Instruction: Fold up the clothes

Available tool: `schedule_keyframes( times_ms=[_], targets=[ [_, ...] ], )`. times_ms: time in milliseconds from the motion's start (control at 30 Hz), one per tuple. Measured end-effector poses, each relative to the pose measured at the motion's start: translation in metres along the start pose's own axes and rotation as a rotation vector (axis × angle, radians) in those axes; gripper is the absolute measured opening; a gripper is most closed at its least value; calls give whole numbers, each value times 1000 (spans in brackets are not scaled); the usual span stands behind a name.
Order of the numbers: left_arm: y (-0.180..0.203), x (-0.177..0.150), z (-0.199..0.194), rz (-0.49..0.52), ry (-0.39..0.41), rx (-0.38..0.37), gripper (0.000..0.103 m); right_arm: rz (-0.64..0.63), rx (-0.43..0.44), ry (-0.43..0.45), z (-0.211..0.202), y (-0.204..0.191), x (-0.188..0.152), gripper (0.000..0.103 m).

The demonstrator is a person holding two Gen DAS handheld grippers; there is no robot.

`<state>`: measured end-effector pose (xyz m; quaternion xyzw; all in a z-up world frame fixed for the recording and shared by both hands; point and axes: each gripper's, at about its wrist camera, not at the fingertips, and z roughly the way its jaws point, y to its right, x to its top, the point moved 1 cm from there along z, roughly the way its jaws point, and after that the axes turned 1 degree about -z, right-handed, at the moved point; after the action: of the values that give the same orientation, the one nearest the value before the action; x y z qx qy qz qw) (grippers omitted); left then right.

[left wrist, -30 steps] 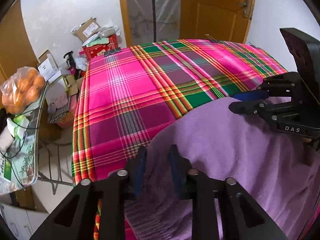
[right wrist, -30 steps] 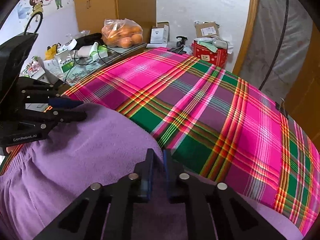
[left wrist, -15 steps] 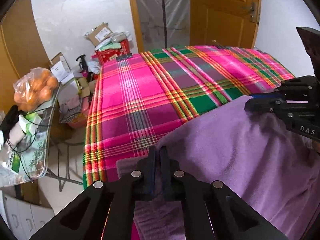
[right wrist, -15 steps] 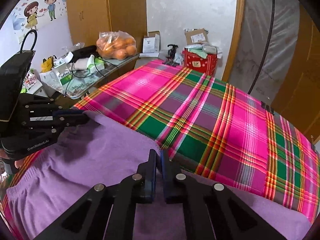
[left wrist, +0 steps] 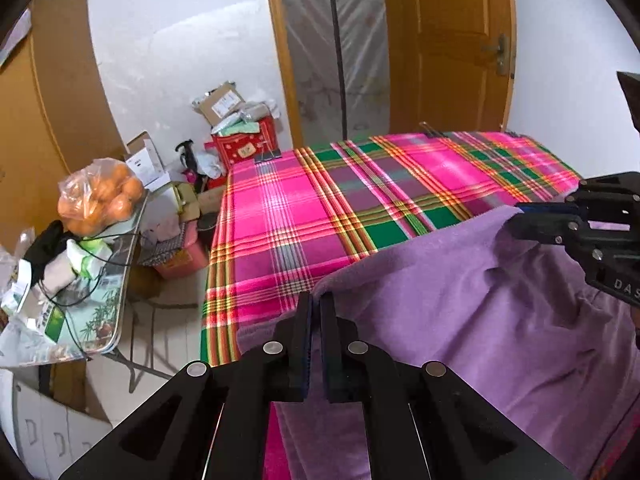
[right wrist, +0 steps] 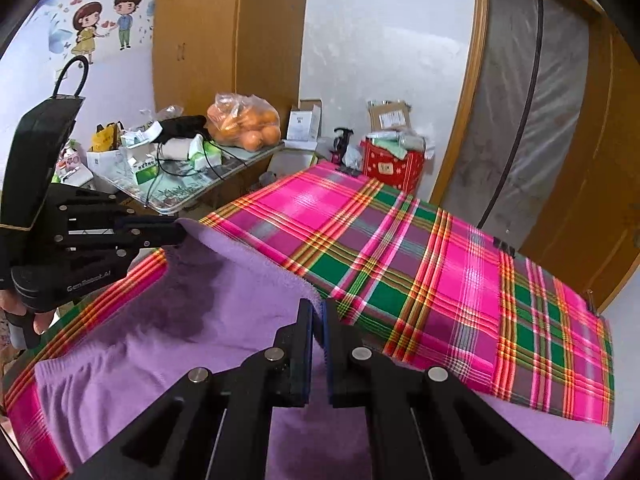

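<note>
Purple garment [left wrist: 460, 312] lies on surface covered by pink plaid cloth [left wrist: 320, 208], its far edge lifted. Left gripper [left wrist: 315, 312] fingers clamped on one corner of that edge, right gripper [right wrist: 318, 312] fingers clamped on the other. Fabric sags between them. Side table [right wrist: 192, 188] beside surface holds a bag of oranges [right wrist: 244, 124].
</note>
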<state>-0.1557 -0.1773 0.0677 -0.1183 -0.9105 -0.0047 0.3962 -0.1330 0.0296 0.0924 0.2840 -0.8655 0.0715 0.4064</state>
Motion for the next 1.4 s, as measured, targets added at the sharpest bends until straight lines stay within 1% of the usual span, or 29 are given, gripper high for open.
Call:
schedule_keyframes(
  times_ms=[67, 267, 400, 733, 1033, 1200, 1400],
  targets=[
    [2, -4, -10, -3, 12, 3, 4, -11, -10, 22, -14, -9, -3, 5],
    [8, -17, -44, -16, 48, 20, 4, -14, -19, 53, -44, -27, -14, 5],
    [14, -27, -63, -35, 68, 15, 4, -11, -25, 74, -64, -38, -21, 5],
    [30, -60, -110, -44, 99, 28, 4, -5, -14, 103, -104, -69, -49, 5],
    [42, -95, -143, -56, 132, 44, 3, -40, -27, 116, -133, -102, -80, 5],
    [44, -119, -154, -85, 126, 32, 3, -46, -29, 95, -139, -119, -105, 5],
    [50, -142, -157, -105, 109, 20, 3, -20, -9, 40, -133, -124, -131, 5]
  ],
)
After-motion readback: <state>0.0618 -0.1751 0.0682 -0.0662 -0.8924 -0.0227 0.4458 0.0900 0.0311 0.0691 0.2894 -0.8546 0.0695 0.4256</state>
